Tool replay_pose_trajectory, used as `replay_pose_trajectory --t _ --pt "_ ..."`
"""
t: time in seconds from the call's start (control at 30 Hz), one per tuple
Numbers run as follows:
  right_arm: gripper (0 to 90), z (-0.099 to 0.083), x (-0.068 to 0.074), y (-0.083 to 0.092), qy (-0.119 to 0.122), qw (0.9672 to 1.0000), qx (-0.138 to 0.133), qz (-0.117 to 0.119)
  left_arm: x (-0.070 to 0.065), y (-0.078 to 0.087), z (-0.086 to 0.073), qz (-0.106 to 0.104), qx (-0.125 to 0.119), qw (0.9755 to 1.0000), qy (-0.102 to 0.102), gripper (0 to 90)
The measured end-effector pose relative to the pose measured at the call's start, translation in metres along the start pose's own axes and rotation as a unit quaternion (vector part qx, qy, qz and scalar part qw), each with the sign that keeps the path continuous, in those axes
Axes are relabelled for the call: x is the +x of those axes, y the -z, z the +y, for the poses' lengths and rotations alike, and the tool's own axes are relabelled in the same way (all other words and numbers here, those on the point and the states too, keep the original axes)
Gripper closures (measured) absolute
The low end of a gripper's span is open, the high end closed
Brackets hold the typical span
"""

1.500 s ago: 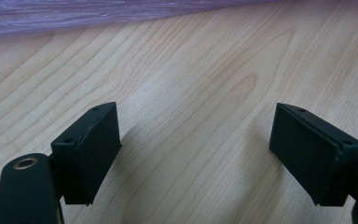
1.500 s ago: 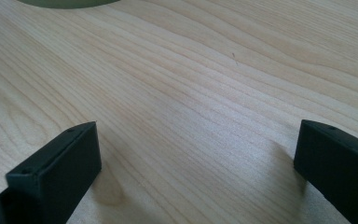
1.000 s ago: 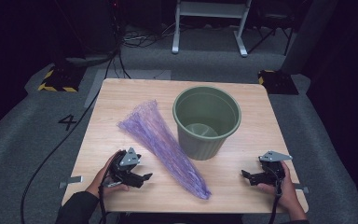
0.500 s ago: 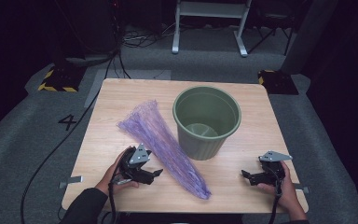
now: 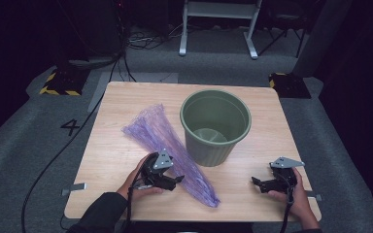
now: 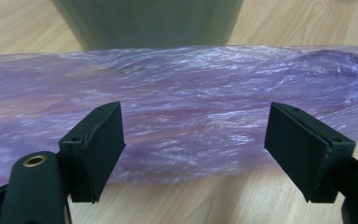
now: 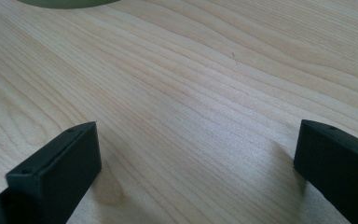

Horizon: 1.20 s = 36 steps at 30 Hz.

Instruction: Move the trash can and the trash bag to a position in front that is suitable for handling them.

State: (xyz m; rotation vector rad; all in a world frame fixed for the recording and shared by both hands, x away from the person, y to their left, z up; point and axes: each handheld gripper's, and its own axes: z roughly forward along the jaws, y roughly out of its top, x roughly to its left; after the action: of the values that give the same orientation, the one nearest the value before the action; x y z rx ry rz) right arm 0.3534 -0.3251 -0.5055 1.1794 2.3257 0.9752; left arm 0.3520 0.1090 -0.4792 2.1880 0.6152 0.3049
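Purple bag [image 6: 182, 126] looks thin, limp, slippery; my left gripper [image 6: 193, 154], wide open and empty, should pinch its bunched middle.

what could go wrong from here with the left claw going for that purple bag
The left claw is open, facing the broad side of the purple plastic bag. Closing there may pinch only a thin top layer, so the film could slip out or tear. The green bin stands right beside the bag and looks empty, so a tug or sideways sweep might nudge or tip it. The right claw rests apart, open, not steadying anything.
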Motion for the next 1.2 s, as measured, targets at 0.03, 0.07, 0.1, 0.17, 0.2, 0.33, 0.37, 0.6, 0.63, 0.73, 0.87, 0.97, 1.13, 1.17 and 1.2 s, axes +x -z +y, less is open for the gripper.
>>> replay_pose_trajectory --t 0.03,0.07,0.1,0.17,0.2,0.33,0.37,0.6,0.63,0.73,0.87,0.97,1.13,1.17,1.2 --pt "0.4 0.0 0.0 0.0 0.0 1.0 0.0 0.0 0.001 -0.004 0.0 -0.01 -0.002 1.0 0.001 19.6" --pt "0.4 0.0 0.0 0.0 0.0 1.0 0.0 0.0 0.002 -0.007 0.0 -0.017 -0.003 0.9998 0.002 19.7" --pt "0.4 0.0 0.0 0.0 0.0 1.0 0.0 0.0 0.002 -0.007 0.0 -0.017 -0.003 0.9998 0.002 20.1" --pt "0.4 0.0 0.0 0.0 0.0 1.0 0.0 0.0 0.002 -0.013 0.0 -0.023 0.004 0.9997 -0.006 21.1" --pt "0.4 0.0 0.0 0.0 0.0 1.0 0.0 0.0 0.002 -0.016 0.0 -0.021 0.011 0.9997 -0.006 22.0" --pt "0.4 0.0 0.0 0.0 -0.001 1.0 0.0 0.0 0.005 -0.027 -0.001 -0.028 0.023 0.9993 -0.004 30.1" --pt "0.4 0.0 0.0 0.0 -0.001 1.0 0.0 -0.001 0.006 -0.027 -0.002 -0.027 0.025 0.9993 -0.004 31.4" --pt "0.4 0.0 0.0 0.0 -0.002 1.0 0.001 -0.001 0.015 -0.027 -0.006 -0.04 0.03 0.9988 0.002 42.8" --pt "0.4 0.0 0.0 0.0 -0.002 1.0 0.001 -0.001 0.016 -0.025 -0.007 -0.037 0.033 0.9988 -0.003 45.0" --pt "0.4 0.0 0.0 0.0 -0.002 1.0 0.001 -0.001 0.019 -0.024 -0.008 -0.039 0.031 0.9987 -0.003 49.0" --pt "0.4 0.0 0.0 0.0 -0.002 1.0 0.001 -0.001 0.021 -0.022 -0.01 -0.039 0.033 0.9986 -0.015 55.4" --pt "0.4 0.0 0.0 0.0 -0.002 1.0 0.001 -0.001 0.023 -0.02 -0.011 -0.038 0.033 0.9986 -0.018 57.7" --pt "0.4 0.0 0.0 0.0 -0.002 1.0 0.001 -0.002 0.03 -0.015 -0.016 -0.031 0.031 0.999 -0.012 58.4" --pt "0.4 0.0 0.0 0.0 -0.002 1.0 0.001 -0.001 0.031 -0.015 -0.016 -0.029 0.031 0.999 -0.011 58.4" --pt "0.4 0.0 0.0 0.0 -0.002 1.0 0.001 -0.001 0.032 -0.014 -0.017 -0.028 0.031 0.9991 -0.01 58.4"
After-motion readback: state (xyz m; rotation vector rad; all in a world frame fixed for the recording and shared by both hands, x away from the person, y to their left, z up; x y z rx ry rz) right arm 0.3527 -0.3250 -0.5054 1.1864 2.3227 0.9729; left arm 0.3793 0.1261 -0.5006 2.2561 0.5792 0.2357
